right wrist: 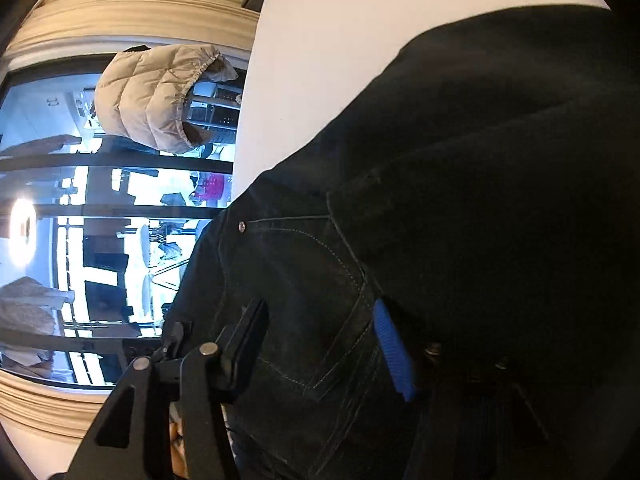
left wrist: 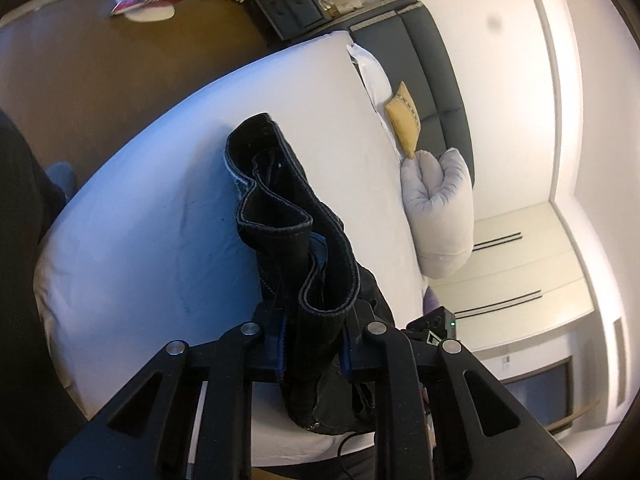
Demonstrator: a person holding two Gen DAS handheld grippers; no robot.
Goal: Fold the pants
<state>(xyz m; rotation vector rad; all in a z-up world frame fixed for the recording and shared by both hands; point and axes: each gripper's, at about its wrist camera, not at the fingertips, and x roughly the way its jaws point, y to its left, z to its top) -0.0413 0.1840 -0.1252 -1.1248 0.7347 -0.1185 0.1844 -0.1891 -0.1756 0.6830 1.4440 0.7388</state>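
Observation:
The pants are black denim with pale stitching. In the left wrist view their hemmed leg ends bunch between my left gripper's fingers; my left gripper is shut on them, above a white bed. In the right wrist view the pants fill most of the frame, with a riveted pocket showing. My right gripper has fabric between its black finger and blue pad; it is shut on the pants near the pocket.
White pillows, a yellow cushion and a rolled grey duvet lie at the bed's dark headboard. A brown floor lies beyond the bed. A beige puffer jacket hangs by a large window.

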